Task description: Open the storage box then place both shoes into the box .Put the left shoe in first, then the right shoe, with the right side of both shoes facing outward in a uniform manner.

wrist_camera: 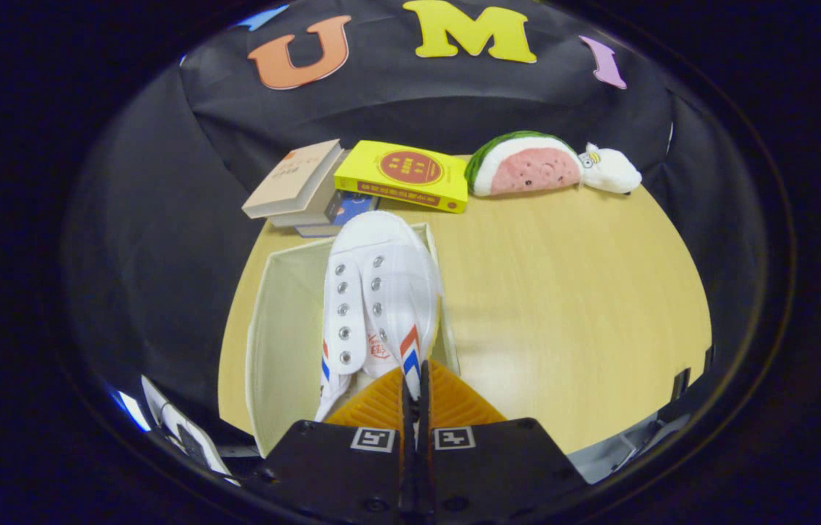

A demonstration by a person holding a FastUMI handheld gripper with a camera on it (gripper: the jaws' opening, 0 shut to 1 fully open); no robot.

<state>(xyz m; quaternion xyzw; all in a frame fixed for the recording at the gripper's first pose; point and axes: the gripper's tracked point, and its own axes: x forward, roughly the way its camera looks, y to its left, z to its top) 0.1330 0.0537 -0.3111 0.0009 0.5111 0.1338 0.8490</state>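
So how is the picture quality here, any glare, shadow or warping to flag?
Gripper view: strong fisheye bend, the table edge curving; a soft glare patch on the wood right of the box; the shoe is sharp and evenly lit, held in the gripper, jaws nearly closed on its edge; books and plush toys beyond stay clear.

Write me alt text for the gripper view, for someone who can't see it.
The gripper has its fingers closed on the edge of a white shoe, holding it over an open storage box on a wooden table. Beyond the box lie stacked books, a watermelon plush and a small white plush.
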